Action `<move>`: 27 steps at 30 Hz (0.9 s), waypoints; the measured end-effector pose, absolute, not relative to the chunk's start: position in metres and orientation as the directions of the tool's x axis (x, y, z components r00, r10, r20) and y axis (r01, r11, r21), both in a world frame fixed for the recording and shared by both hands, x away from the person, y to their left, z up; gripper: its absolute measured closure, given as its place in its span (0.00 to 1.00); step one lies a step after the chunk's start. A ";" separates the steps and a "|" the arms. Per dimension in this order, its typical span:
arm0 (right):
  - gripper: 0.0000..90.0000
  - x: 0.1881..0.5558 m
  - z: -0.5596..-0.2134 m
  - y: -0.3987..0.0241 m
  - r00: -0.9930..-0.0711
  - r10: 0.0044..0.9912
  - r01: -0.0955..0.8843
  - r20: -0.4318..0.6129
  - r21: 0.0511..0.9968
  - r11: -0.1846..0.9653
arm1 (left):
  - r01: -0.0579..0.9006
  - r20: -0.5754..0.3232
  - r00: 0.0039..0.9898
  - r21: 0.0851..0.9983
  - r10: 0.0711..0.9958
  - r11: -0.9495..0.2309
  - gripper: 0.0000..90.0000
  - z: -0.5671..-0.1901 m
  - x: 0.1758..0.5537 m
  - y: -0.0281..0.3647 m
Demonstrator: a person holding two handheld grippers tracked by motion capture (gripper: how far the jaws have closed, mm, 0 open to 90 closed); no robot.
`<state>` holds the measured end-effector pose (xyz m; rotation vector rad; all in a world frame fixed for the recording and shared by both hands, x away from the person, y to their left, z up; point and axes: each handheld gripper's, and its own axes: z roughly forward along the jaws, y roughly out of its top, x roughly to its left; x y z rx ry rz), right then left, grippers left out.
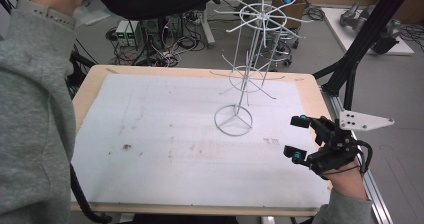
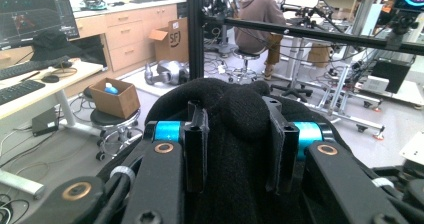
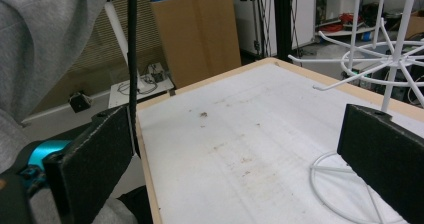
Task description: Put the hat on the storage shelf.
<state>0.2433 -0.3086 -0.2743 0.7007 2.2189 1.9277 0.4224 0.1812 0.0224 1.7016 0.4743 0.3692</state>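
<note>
In the left gripper view, the left gripper [image 2: 239, 149] pinches a black knitted fabric item [image 2: 235, 119] at lower centre. Farther off, the right gripper [image 1: 296, 138], jaws spread and empty, waits lower right, nearer the white wire hanging rack [image 1: 248, 69] standing upright at upper centre.

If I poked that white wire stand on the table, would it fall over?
Probably it would wobble or tip. The white wire stand is tall and thin, on a small ring base, with hooks spreading wider than the base. It looks light, being thin wire, so a low push might slide it across the table instead.
</note>
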 end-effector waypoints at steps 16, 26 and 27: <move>0.01 0.240 -0.272 -0.311 -0.886 0.417 0.256 0.201 0.963 0.080 | 0.117 -0.014 0.875 0.976 0.484 -0.183 0.75 0.003 0.441 0.141; 0.01 0.240 -0.273 -0.313 -0.886 0.419 0.252 0.197 0.965 0.079 | 0.130 -0.003 0.880 0.963 0.476 -0.236 0.75 -0.014 0.443 0.133; 0.01 0.240 -0.273 -0.312 -0.886 0.418 0.258 0.203 0.963 0.080 | 0.135 -0.009 0.881 0.963 0.473 -0.234 0.75 -0.016 0.443 0.134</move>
